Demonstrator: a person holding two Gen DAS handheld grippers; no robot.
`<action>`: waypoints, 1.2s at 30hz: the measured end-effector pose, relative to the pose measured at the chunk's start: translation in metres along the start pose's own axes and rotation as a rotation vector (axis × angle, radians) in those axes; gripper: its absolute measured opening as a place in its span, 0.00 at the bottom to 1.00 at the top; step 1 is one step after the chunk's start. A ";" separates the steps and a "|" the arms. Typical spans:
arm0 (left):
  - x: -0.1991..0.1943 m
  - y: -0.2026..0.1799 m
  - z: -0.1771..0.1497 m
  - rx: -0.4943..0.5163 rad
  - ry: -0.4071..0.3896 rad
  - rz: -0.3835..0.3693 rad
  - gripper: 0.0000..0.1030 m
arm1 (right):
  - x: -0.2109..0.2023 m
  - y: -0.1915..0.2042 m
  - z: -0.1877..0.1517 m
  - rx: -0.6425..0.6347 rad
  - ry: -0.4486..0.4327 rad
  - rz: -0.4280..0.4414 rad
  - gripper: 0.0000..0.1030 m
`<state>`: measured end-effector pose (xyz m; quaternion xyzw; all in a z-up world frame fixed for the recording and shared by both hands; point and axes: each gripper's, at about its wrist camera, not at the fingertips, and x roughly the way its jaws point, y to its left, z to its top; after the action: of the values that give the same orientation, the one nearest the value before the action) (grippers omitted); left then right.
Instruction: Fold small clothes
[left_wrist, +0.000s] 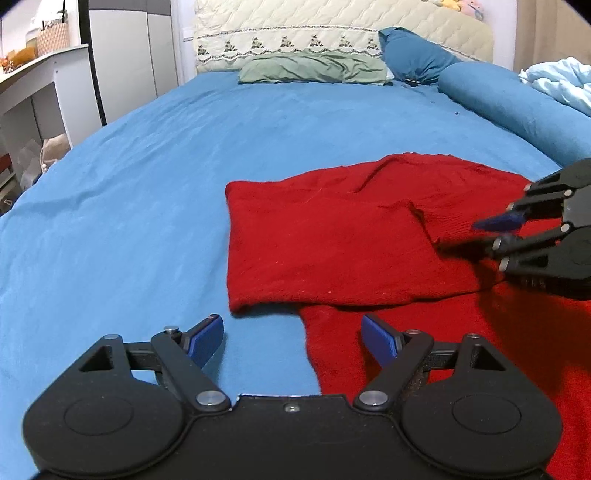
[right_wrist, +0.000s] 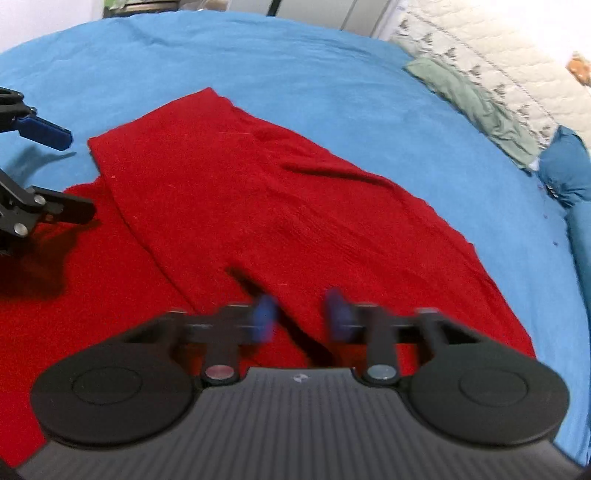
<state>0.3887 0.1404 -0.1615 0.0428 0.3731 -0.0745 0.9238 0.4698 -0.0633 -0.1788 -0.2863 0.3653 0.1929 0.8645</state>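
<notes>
Red knit garment (left_wrist: 332, 240), partly folded over itself, flat on blue bedsheet (left_wrist: 147, 166)

Red knit garment (left_wrist: 332, 240): one piece, fine-ribbed weave, solid red. Lies flat on the blue bed sheet (left_wrist: 147, 166). One portion folded over the rest, forming a roughly rectangular upper layer with a straight outer edge; slight wrinkles across the top.

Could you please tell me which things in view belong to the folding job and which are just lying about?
Job: red knit garment, left claw, right claw, both open and empty.
Lying about: green pillow, blue bolster, dark blue pillow, light blue duvet, wicker basket.
</notes>
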 end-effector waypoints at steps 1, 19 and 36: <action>0.001 0.001 0.000 -0.002 0.004 0.000 0.83 | 0.002 0.002 0.004 -0.004 -0.003 -0.008 0.20; 0.017 0.000 0.010 -0.092 0.033 -0.010 0.82 | -0.018 -0.135 -0.124 0.844 -0.145 0.050 0.26; 0.029 -0.012 0.013 -0.072 -0.004 0.054 0.81 | -0.085 -0.192 -0.077 0.784 -0.303 -0.066 0.19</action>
<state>0.4166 0.1241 -0.1723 0.0194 0.3726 -0.0360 0.9271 0.4774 -0.2690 -0.0919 0.0845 0.2705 0.0515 0.9576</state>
